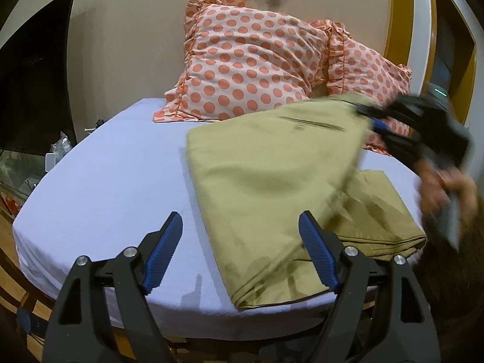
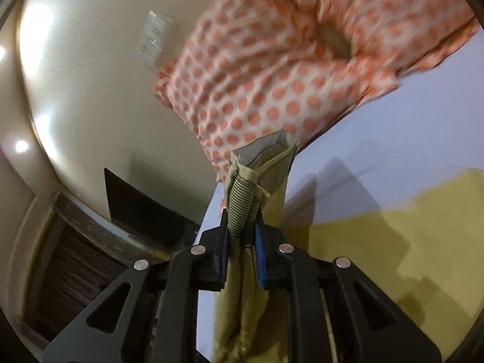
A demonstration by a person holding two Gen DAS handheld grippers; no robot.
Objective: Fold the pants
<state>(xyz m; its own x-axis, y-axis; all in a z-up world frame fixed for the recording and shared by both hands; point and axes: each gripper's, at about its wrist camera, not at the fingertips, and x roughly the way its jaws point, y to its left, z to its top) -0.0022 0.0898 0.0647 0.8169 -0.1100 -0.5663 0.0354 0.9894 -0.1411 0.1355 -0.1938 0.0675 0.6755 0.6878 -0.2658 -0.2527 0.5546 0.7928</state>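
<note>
Left wrist view: left gripper gapes empty over the bed; at 3 o'clock, right gripper pinches the pants waistband.

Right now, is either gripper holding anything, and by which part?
The right gripper holds the pants by the waistband. The left gripper is open and holds nothing.

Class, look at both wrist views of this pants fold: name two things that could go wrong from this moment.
1. The right gripper pinches only the waistband edge of the pants; the cloth might slip free mid-fold.
2. The left gripper is open and holds nothing, so the lower layers may drag out of line.
</note>
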